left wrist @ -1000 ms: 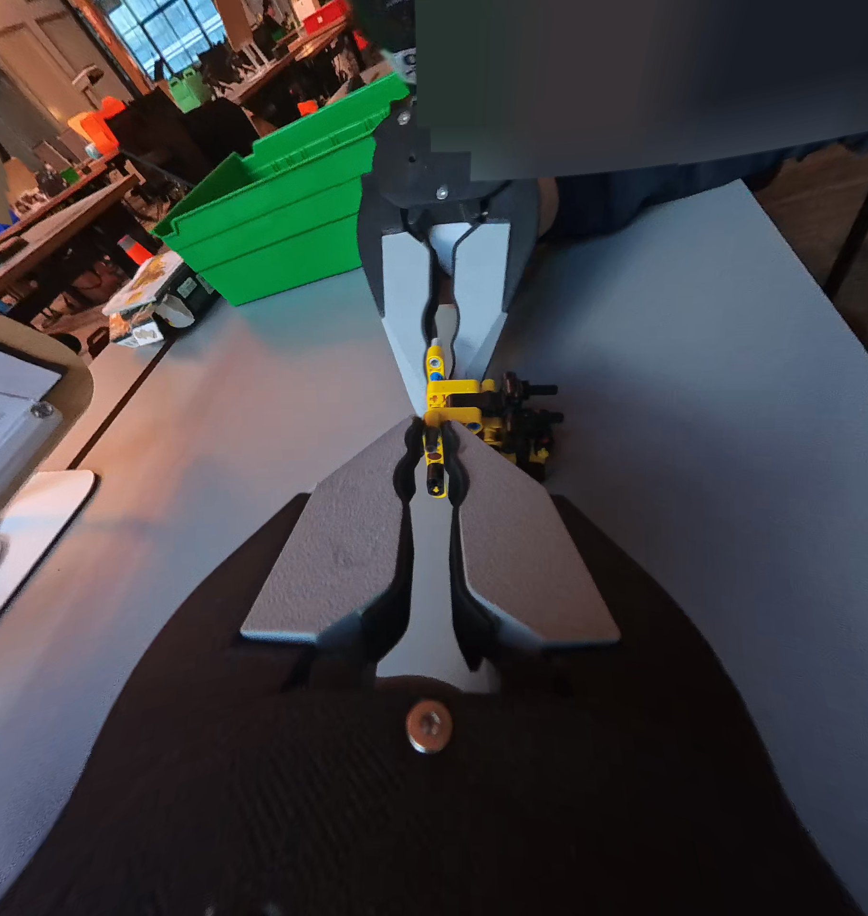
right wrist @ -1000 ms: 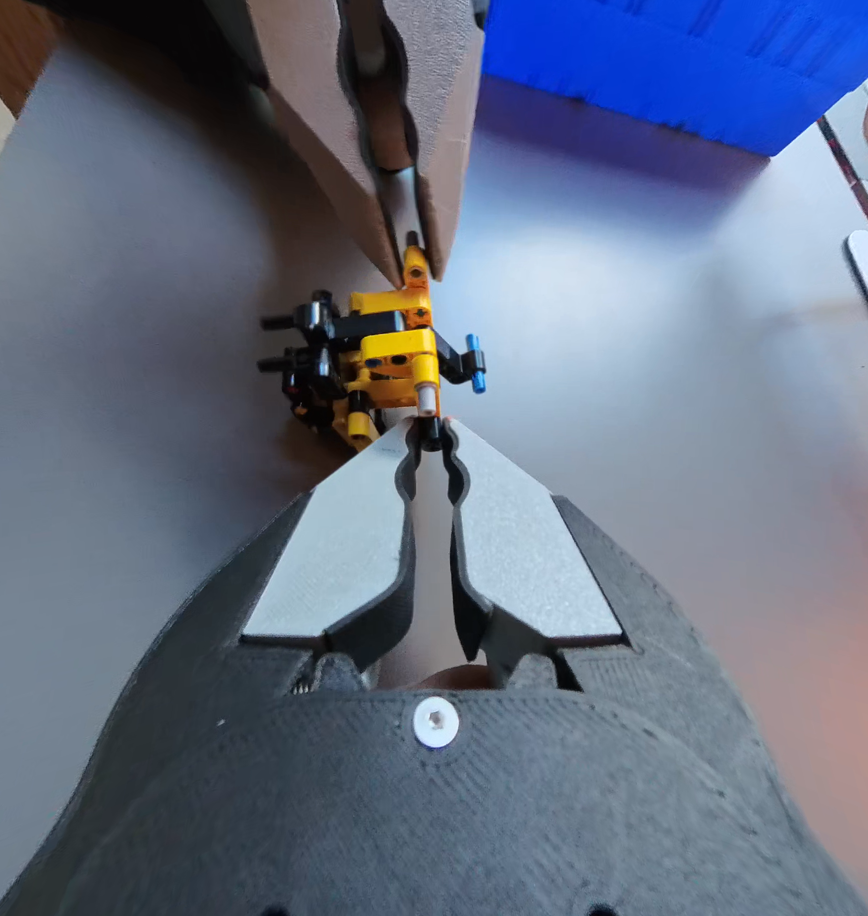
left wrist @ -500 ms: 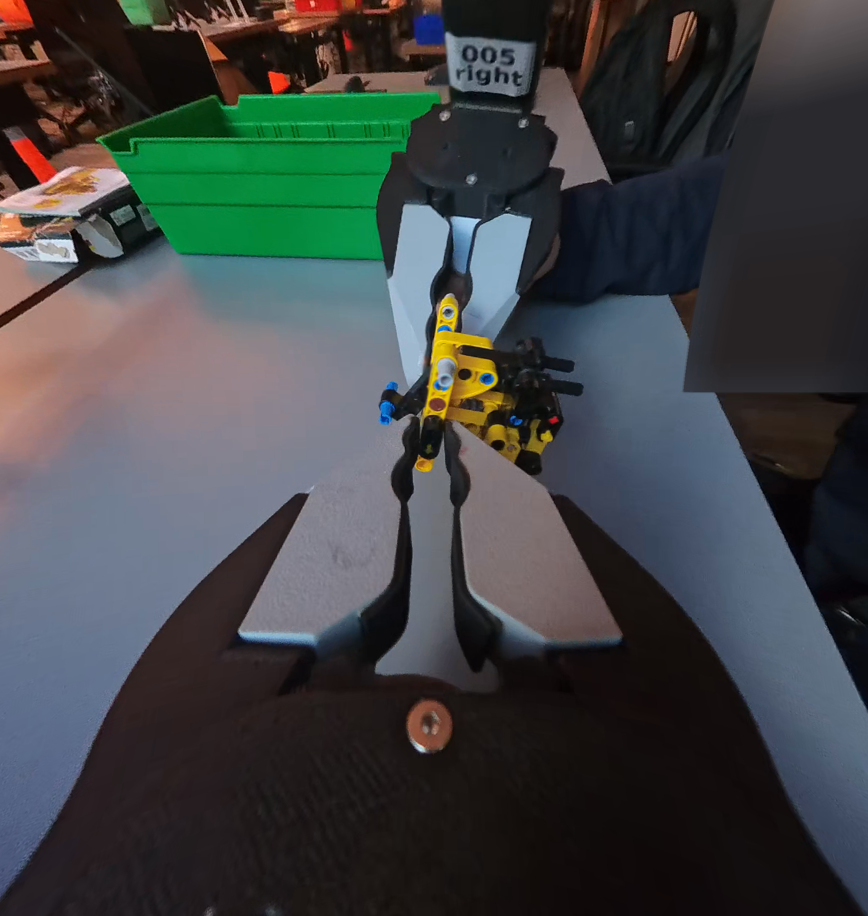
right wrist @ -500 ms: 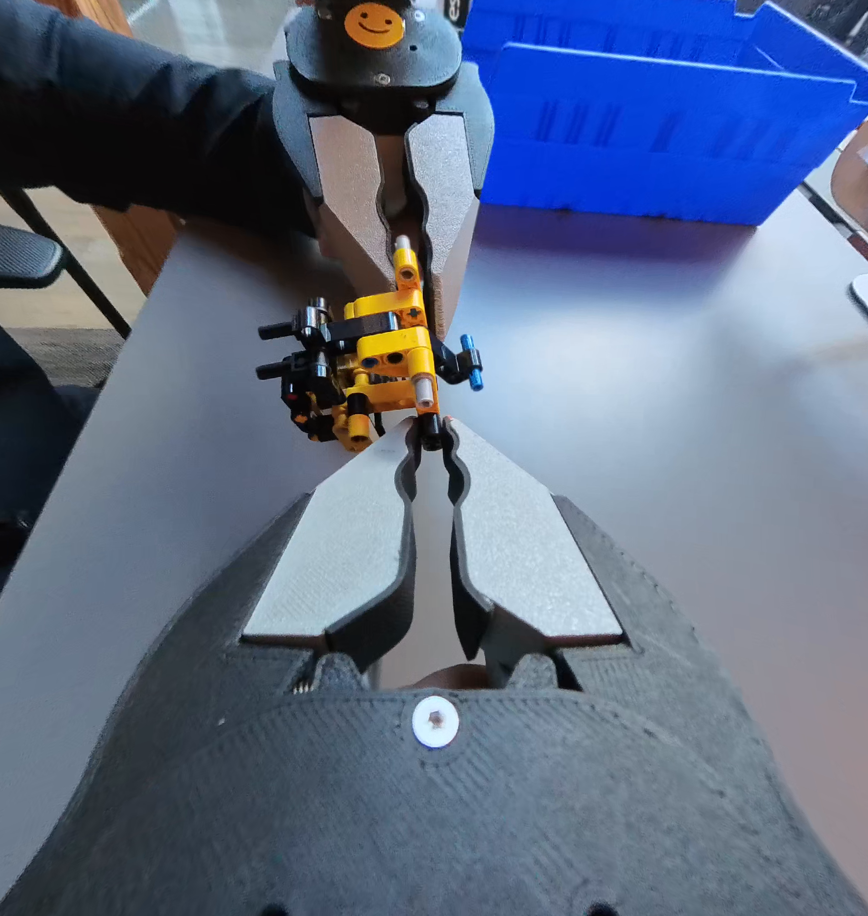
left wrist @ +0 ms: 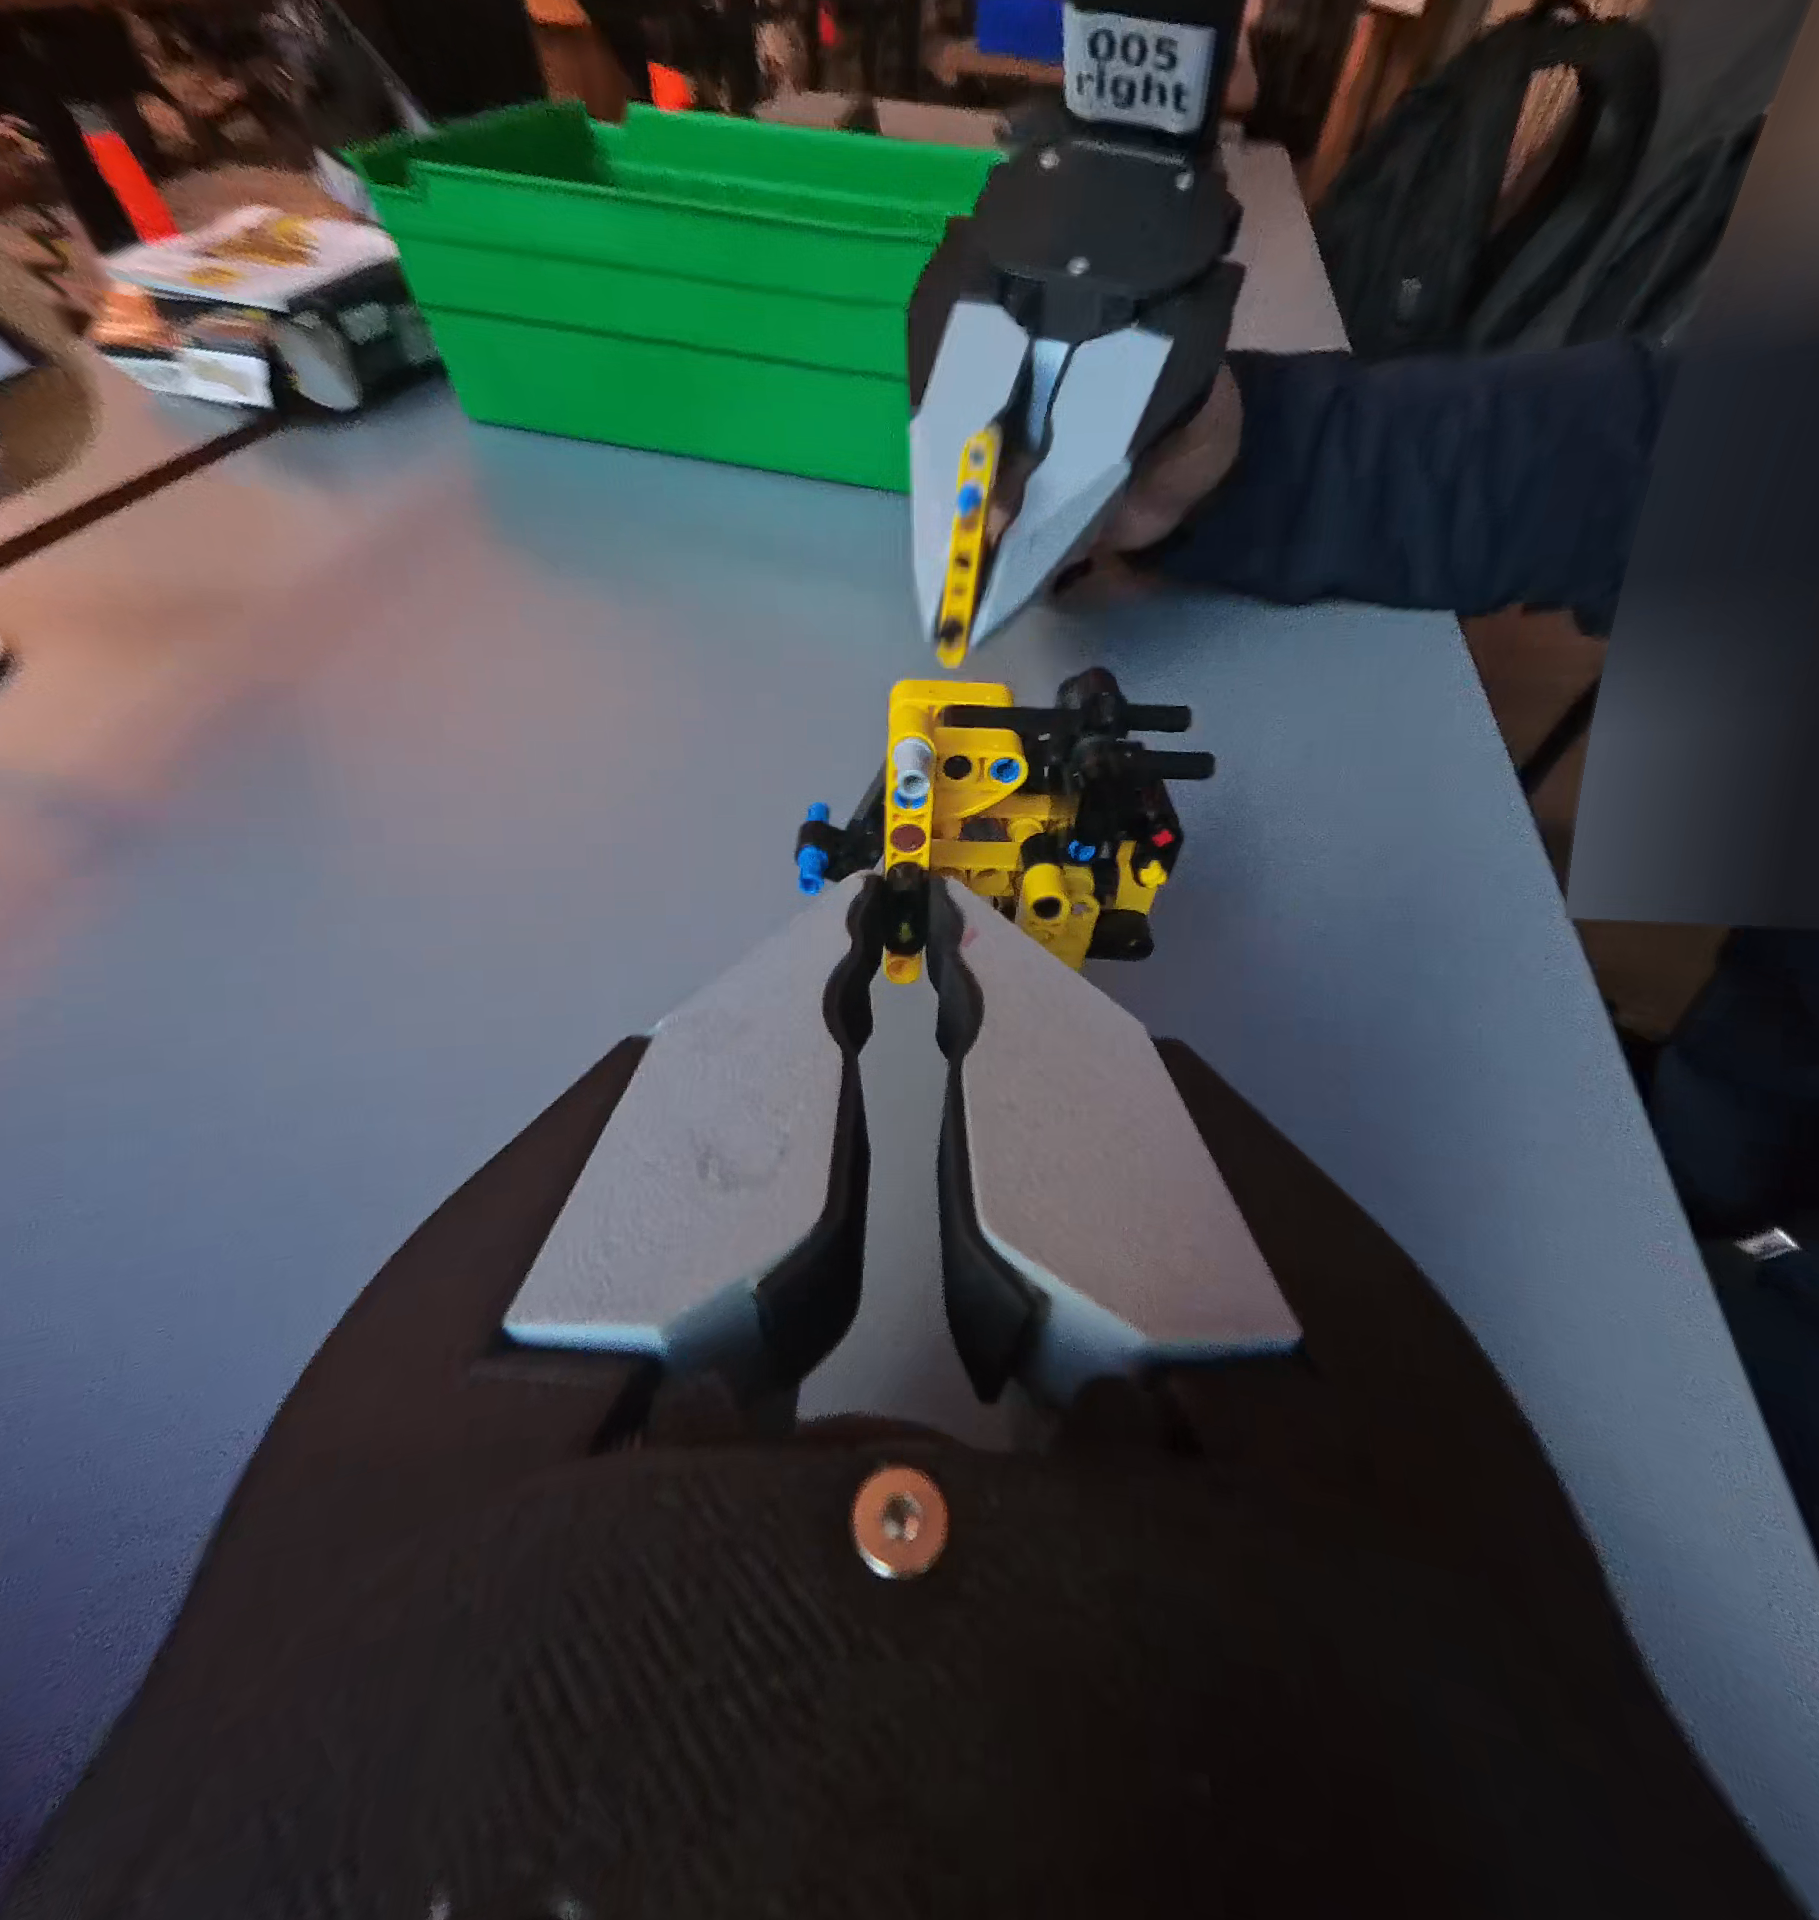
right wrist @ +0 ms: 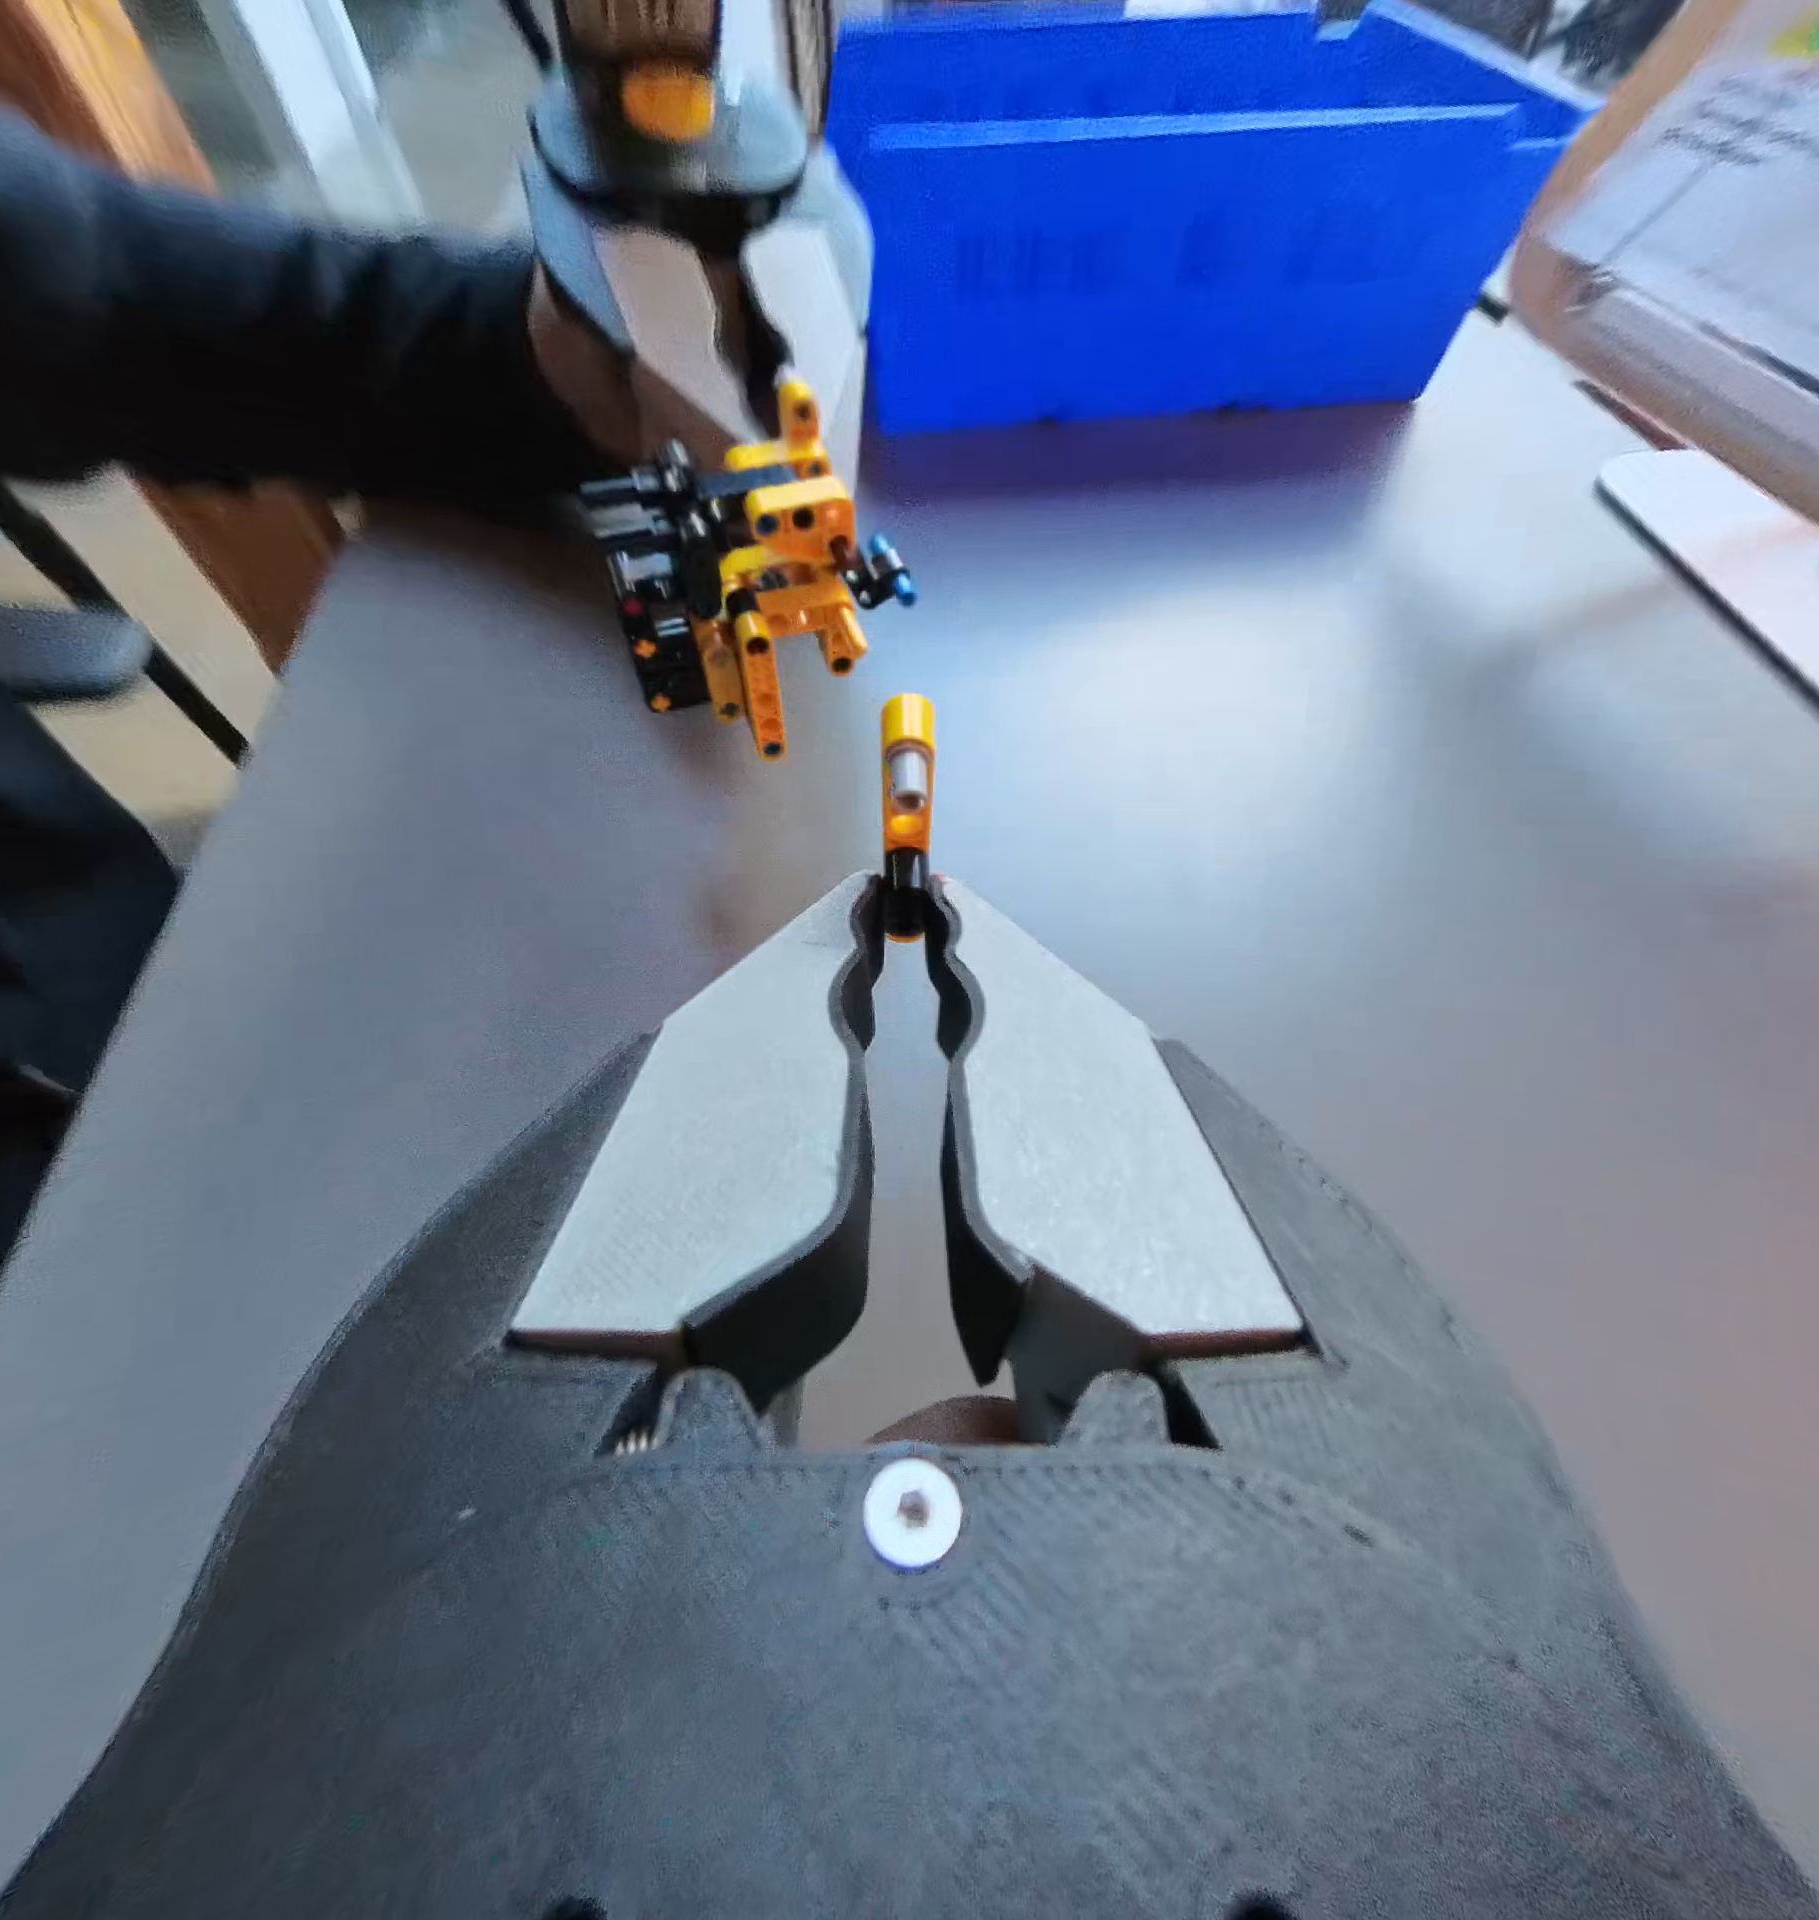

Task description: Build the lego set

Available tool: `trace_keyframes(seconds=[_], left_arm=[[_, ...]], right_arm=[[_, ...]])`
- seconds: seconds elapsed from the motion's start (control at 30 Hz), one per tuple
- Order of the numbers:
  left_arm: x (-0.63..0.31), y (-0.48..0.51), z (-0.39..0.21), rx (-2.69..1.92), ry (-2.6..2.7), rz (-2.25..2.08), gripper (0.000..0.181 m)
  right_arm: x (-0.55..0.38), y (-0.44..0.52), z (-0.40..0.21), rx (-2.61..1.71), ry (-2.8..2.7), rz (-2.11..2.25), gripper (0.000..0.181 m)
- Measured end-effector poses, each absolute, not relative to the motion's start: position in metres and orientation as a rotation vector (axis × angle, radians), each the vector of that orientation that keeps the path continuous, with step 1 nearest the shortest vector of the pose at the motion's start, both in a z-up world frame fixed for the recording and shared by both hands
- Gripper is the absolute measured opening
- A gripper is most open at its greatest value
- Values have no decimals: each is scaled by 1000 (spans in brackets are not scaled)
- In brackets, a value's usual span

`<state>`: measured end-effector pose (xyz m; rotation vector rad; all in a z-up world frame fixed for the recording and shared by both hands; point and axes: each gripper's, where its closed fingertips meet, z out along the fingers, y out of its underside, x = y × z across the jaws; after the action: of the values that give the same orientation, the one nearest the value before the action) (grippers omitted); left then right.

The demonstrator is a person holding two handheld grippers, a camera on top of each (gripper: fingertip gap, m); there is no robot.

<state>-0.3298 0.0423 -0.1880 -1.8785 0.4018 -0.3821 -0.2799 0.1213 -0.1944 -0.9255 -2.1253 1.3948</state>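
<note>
Left claw (left wrist: pixel 905 914) pinching yellow-and-black brick assembly (left wrist: pixel 1019 821) | right claw (right wrist: pixel 903 904) gripping thin yellow holed beam (right wrist: pixel 905 790) | beam lying lengthwise, pointing toward assembly, apart, above grey desk (right wrist: pixel 1300 831)

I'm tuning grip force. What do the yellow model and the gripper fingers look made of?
Yellow model: hard moulded plastic, glossy by its highlights. Left gripper fingers: matte grey, grainy surface, probably printed plastic, with black wavy inner edges that may be rubber; unclear.
</note>
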Motion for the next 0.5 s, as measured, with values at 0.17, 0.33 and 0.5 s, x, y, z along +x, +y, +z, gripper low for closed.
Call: trace_keyframes(seconds=[0.17,0.33,0.5], left_arm=[[-339,43,-184,-1858,359,-434,4],[-335,52,-200,-1963,374,-361,10],[-334,52,-198,-1955,350,-380,25]], right_arm=[[-276,130,-185,-942,-2104,1471,5],[-281,129,-199,-1059,-2144,1533,16],[-288,135,-207,-1039,-2136,1369,13]])
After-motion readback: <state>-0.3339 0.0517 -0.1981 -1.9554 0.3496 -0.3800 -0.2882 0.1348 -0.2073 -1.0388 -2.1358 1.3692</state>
